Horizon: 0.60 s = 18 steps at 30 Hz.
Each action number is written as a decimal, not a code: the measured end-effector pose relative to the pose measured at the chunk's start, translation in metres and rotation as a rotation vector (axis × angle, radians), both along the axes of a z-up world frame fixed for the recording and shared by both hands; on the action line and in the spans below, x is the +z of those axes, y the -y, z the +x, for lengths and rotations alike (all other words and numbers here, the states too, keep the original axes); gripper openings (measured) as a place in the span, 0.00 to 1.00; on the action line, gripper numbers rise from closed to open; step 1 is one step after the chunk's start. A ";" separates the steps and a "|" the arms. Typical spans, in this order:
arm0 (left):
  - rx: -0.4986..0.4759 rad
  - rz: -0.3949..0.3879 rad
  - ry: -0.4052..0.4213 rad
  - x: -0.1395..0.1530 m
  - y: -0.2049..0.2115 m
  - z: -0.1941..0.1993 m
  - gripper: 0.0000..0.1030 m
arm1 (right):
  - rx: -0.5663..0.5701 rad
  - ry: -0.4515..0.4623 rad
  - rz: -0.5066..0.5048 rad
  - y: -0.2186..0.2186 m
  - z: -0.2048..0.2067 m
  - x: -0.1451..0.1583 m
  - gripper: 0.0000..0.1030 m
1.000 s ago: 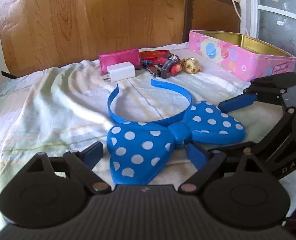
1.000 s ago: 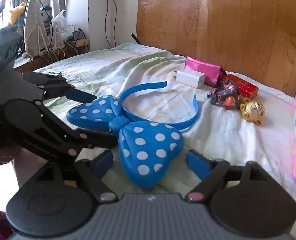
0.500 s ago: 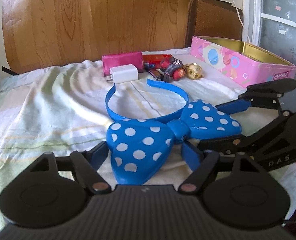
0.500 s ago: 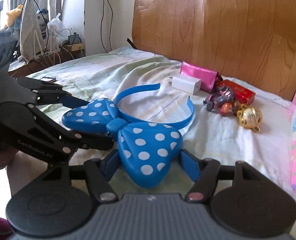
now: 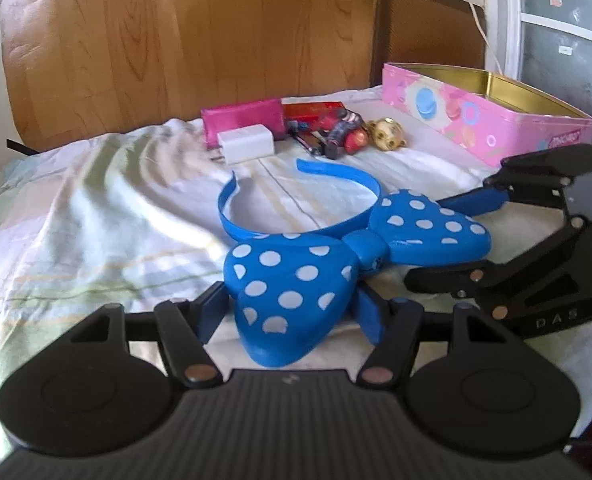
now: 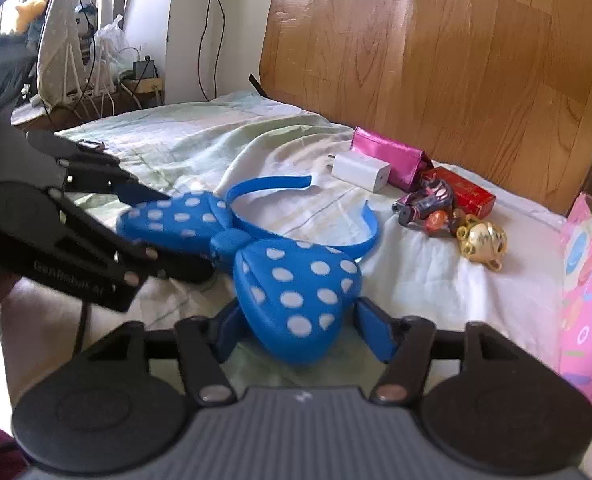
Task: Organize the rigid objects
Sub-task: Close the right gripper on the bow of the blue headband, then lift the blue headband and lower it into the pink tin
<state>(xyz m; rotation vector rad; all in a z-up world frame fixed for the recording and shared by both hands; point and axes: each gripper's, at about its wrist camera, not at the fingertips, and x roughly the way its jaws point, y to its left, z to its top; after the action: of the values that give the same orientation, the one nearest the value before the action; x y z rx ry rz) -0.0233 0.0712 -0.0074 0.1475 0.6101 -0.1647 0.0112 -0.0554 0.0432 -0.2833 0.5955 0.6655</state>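
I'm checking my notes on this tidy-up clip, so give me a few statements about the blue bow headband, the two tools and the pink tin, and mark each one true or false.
1. Each tool has its fingers on either side of one lobe of the polka-dot bow headband: the left tool one lobe, the right tool the other. True.
2. The pink tin has its lid on. False: it is open, with its gold inside showing.
3. The white charger lies in front of a pink pouch. True.
4. The headband is already inside the tin. False: it is over the bedsheet, apart from the tin.
5. The gold charm sits on the headband. False: it lies on the sheet beside a small toy.
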 end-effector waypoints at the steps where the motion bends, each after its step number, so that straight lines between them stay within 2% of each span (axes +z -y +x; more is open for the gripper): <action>1: -0.008 -0.008 -0.007 0.001 0.000 0.000 0.75 | 0.006 -0.021 0.008 0.001 0.002 0.000 0.75; 2: -0.018 -0.019 -0.014 0.002 0.000 0.000 0.81 | 0.024 -0.046 0.021 0.003 0.004 0.001 0.79; 3: -0.028 -0.025 -0.015 0.003 0.000 0.000 0.83 | 0.038 -0.055 0.032 0.004 0.005 0.001 0.86; 4: -0.033 -0.021 -0.010 0.005 0.000 -0.001 0.85 | 0.051 -0.056 0.033 0.005 0.005 0.002 0.89; 8: -0.055 0.011 -0.011 0.010 -0.001 0.001 0.90 | 0.084 -0.035 0.012 0.007 0.015 0.004 0.89; 13: -0.087 0.013 -0.031 0.008 -0.004 0.015 0.90 | 0.144 -0.056 0.019 0.008 0.037 0.005 0.88; 16: -0.109 0.010 -0.031 0.006 -0.005 0.021 0.86 | 0.195 -0.077 0.022 0.005 0.047 0.004 0.82; 18: -0.129 0.024 -0.030 0.002 -0.004 0.023 0.84 | 0.227 -0.097 0.019 0.003 0.050 0.000 0.82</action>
<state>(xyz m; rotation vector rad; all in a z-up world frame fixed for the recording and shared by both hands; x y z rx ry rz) -0.0003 0.0756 -0.0058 0.2078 0.6329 -0.2845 0.0616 -0.0581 0.0431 -0.3050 0.6547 0.9074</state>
